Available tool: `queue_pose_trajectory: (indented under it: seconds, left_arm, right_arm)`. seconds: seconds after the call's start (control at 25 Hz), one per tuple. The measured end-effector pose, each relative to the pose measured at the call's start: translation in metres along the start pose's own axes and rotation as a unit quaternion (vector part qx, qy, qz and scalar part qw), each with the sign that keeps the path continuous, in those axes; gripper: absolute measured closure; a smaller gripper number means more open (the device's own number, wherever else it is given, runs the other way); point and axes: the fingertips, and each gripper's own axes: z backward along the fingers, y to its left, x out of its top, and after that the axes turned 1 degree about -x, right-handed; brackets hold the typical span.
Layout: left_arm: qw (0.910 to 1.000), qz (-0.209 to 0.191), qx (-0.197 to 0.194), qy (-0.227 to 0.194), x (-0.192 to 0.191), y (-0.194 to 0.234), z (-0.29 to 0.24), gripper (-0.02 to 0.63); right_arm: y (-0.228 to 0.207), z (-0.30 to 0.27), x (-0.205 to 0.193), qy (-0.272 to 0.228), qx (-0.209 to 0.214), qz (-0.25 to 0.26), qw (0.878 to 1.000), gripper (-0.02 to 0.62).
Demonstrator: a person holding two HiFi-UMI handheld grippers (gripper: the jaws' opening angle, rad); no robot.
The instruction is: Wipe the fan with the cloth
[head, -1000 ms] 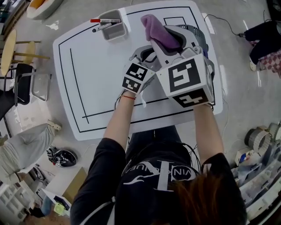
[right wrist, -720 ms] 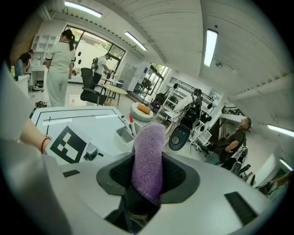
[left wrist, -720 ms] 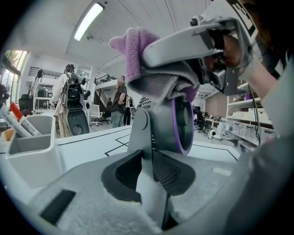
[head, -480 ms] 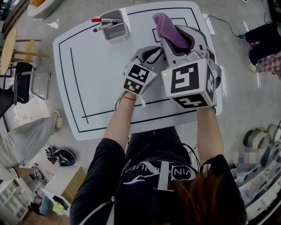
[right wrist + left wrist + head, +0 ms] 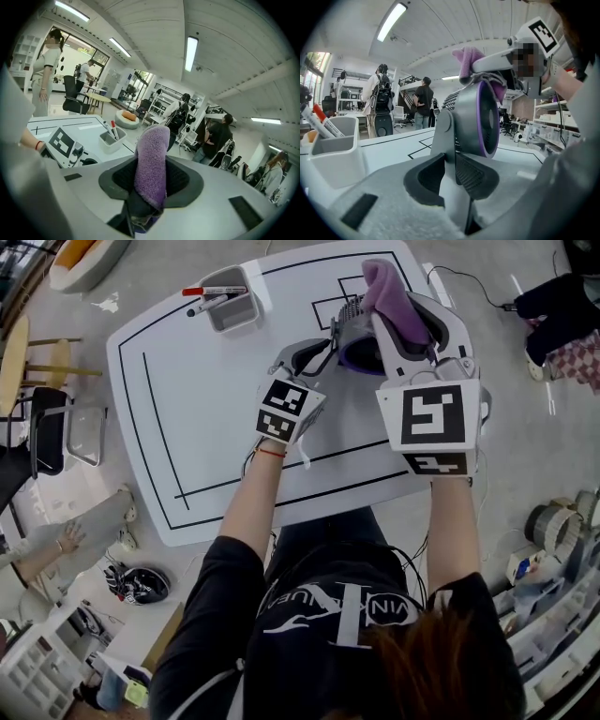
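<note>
A small grey fan with a purple ring stands on the white table. My left gripper is shut on the fan's stand, whose grey post sits between the two dark pads. Above it the fan head faces right. My right gripper is shut on a folded purple cloth, which sticks up out of its jaws. In the left gripper view the cloth rests on the top of the fan head, with the right gripper reaching in from the right.
A grey bin with red and black markers stands at the table's far left. A cable runs over the floor beyond the table's right edge. Chairs stand on the left. People stand in the room behind.
My right gripper has carried the cloth to the right across the top of the fan, so more of the fan head shows. The left gripper has kept its hold in place.
</note>
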Motion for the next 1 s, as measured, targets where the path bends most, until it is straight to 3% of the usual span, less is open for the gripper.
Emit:
queue_pose_trajectory:
  seconds: [0.68, 1.0]
  left_arm:
    - [1.0, 0.004, 0.002, 0.002, -0.003, 0.002, 0.0, 0.529]
    - [0.9997, 0.012, 0.022, 0.004, -0.003, 0.002, 0.0, 0.531]
  right_arm:
    - [-0.049, 0.027, -0.069, 0.023, -0.063, -0.129, 0.989, 0.459]
    - [-0.05, 0.029, -0.121, 0.064, -0.05, -0.189, 0.979, 0.459]
